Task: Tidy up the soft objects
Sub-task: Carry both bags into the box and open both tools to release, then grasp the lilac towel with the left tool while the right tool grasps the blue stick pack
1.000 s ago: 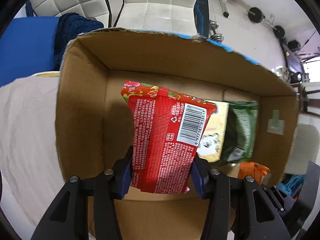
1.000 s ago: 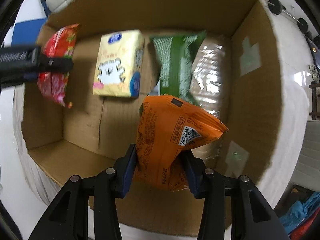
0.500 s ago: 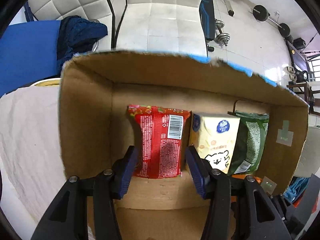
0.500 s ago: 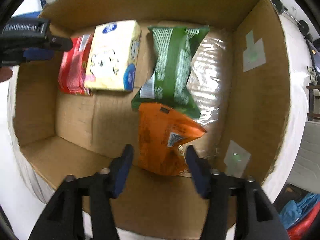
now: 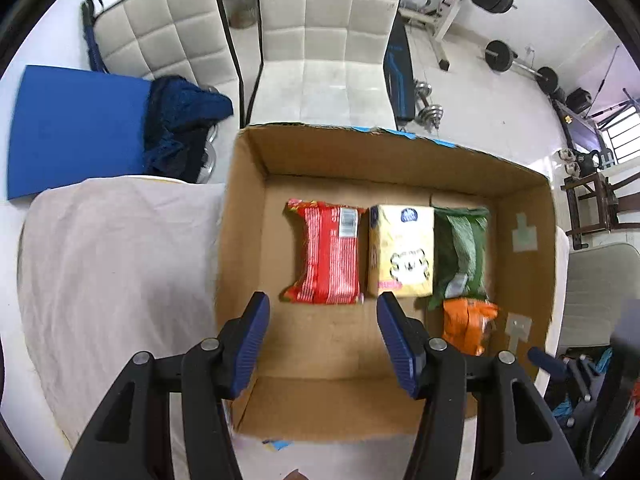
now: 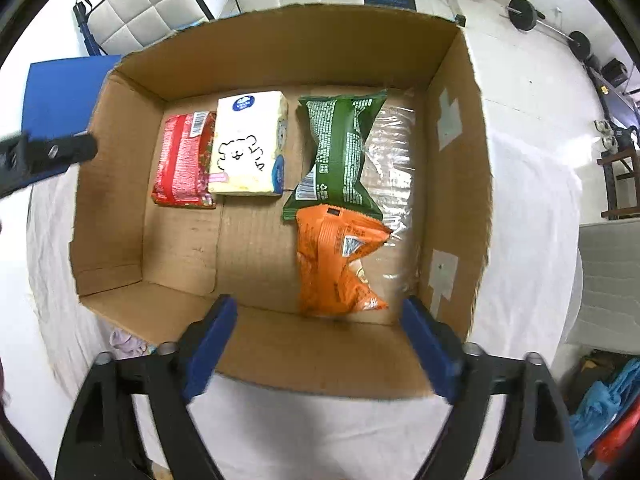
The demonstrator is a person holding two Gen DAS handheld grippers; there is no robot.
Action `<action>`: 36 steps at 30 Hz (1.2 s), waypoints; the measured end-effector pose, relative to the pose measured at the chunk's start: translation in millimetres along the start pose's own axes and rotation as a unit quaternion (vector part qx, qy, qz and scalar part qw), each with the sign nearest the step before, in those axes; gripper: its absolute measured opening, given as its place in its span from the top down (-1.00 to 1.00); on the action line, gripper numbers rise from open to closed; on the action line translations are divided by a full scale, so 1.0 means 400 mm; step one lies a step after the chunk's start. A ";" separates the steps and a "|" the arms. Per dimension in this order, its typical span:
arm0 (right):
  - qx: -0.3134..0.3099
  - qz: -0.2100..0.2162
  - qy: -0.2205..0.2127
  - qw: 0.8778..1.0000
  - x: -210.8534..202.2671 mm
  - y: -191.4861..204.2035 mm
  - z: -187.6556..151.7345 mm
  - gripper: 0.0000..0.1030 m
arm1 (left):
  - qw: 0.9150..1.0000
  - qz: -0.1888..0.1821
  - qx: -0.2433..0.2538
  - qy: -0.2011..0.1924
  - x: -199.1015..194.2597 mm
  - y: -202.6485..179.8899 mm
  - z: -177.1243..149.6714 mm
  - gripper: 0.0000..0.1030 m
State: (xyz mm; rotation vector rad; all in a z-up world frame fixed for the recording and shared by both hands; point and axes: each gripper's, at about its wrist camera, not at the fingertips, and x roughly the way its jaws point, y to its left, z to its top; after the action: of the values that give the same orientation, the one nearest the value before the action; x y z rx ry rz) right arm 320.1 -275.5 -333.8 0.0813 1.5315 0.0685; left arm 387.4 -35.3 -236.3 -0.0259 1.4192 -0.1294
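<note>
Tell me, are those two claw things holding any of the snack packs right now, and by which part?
Nothing is held. The left gripper and right gripper are both open, and the red pack and orange pack lie loose in the cardboard box.

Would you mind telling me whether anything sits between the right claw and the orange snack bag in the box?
Nothing visible does. The open right claw is above the box's near wall, and the orange snack bag lies just beyond it.

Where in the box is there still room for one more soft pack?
The bare cardboard floor in front of the red packet and yellow tissue pack, left of the orange bag, is free. The right side is crowded: the green bag overlaps the orange one.
</note>
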 end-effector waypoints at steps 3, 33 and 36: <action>0.007 -0.003 -0.010 1.000 -0.023 0.006 -0.023 -0.90 | 1.000 0.001 0.003 -0.021 -0.048 0.003 -0.047 -0.04; 0.061 -0.040 -0.169 0.983 -0.361 0.024 -0.299 -1.00 | 0.980 0.033 0.012 -0.196 -0.331 -0.043 -0.356 -0.99; 0.063 -0.019 -0.162 0.985 -0.347 0.033 -0.314 -1.00 | 0.982 0.026 0.006 -0.189 -0.329 -0.023 -0.356 -0.99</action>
State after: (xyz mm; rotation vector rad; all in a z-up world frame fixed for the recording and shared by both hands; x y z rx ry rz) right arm 189.3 -274.2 -199.2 0.1564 1.2094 -0.0690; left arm 227.1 -22.0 -127.7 -0.0021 1.0385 -0.0844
